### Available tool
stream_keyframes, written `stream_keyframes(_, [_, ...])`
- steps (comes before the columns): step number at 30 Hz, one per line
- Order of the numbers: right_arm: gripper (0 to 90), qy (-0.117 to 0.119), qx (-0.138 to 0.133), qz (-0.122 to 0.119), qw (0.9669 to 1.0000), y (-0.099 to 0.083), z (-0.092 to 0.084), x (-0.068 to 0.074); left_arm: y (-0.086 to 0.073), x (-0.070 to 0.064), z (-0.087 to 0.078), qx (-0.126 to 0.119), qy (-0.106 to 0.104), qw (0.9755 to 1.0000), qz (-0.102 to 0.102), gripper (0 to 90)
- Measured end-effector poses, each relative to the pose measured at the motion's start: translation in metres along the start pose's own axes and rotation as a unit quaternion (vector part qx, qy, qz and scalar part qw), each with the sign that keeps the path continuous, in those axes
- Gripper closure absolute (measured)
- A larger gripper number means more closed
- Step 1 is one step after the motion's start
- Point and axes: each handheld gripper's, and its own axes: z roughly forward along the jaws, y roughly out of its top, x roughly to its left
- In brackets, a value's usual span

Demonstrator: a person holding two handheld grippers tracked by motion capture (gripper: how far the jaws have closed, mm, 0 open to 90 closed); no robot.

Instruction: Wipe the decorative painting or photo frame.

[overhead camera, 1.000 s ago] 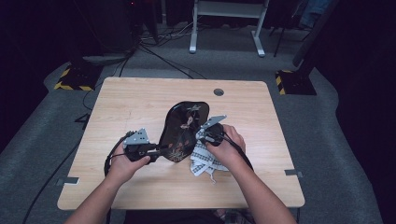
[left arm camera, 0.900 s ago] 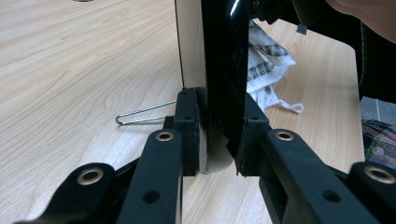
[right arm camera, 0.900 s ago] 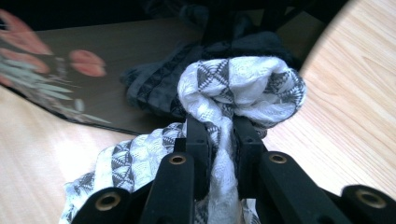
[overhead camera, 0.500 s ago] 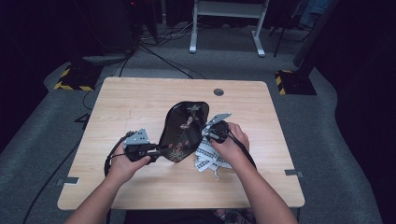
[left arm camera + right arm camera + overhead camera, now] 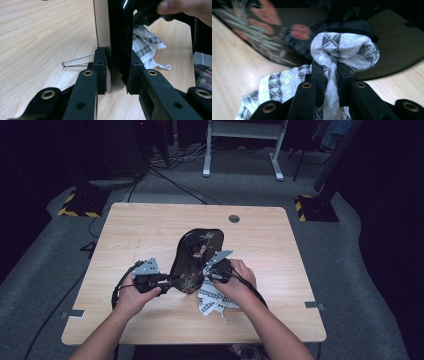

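From above, my left hand-held gripper (image 5: 167, 281) clamps the near edge of the black lacquered tray (image 5: 196, 260), propping it tilted on the desk (image 5: 125, 235). My right hand-held gripper (image 5: 212, 274) presses a bunched patterned cloth (image 5: 212, 300) against the tray's painted face. Compared with a moment ago, the right hand has slid lower along the tray toward me, while the left has not shifted. I judge this a wiping stroke in progress, with the upper part of the face likely covered and the lower part now being rubbed.

In the left gripper view, the jaws are closed on the tray's rim (image 5: 120, 37), which stands on edge between the pads; the cloth (image 5: 146, 46) lies beyond it, and a bent wire (image 5: 76, 60) lies on the desk behind.

In the right gripper view, the jaws are pinched tight on a wad of the cloth (image 5: 342, 48), which bulges just ahead of them against the glossy floral surface (image 5: 262, 25).
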Motion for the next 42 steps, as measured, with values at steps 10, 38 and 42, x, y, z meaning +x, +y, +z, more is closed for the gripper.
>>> stream_keyframes(10, [80.3,0.034,-0.003,-0.027,0.9991,0.009,0.006,0.024,0.000,0.001,-0.001,0.000,0.003,1.0000,-0.002,75.7])
stream_keyframes(38, [80.1,-0.028,0.007,0.068,0.9973,-0.020,0.000,-0.046,-0.001,0.000,0.000,-0.001,-0.001,1.0000,-0.005,74.8])
stream_keyframes(42, [80.1,-0.032,0.008,0.063,0.9975,-0.019,0.002,-0.044,0.000,0.001,0.000,-0.001,-0.002,1.0000,-0.005,74.7])
